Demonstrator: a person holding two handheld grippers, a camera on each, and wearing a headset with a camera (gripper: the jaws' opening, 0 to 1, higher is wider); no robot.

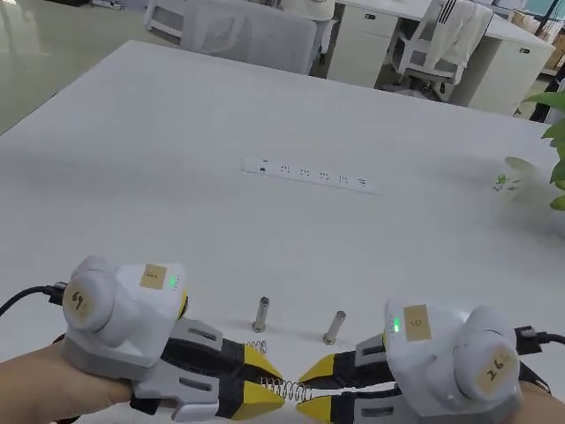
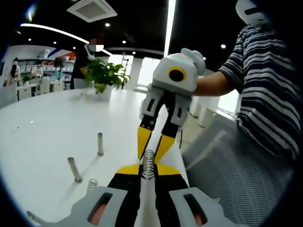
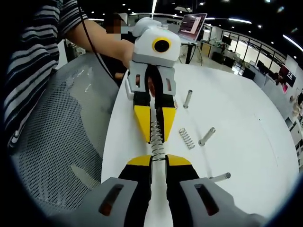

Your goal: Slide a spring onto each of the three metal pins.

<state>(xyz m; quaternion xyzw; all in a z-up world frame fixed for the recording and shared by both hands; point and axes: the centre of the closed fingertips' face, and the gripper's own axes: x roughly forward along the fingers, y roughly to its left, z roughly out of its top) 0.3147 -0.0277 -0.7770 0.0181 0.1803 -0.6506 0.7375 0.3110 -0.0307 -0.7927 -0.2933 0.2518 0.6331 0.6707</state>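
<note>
A thin steel spring [image 1: 291, 389] is stretched in the air between my two grippers, just above the near edge of the white table [image 1: 265, 115]. My left gripper [image 1: 275, 390] is shut on one end and my right gripper [image 1: 309, 390] is shut on the other. In the left gripper view the spring [image 2: 148, 161] runs from my own yellow tips up into the right gripper's tips. Two metal pins [image 1: 261, 314] [image 1: 334, 327] stand upright just beyond the tips. A third pin [image 3: 220, 178] shows in the right gripper view. A loose spring [image 1: 256, 346] lies by the left pin's foot.
A white power strip [image 1: 309, 174] lies across the middle of the table. A green plant [image 1: 556, 132] and a small white cup [image 1: 510, 170] sit at the right edge. Office chairs [image 1: 247, 31] stand beyond the far edge, and a mesh chair [image 2: 227, 175] is close behind the grippers.
</note>
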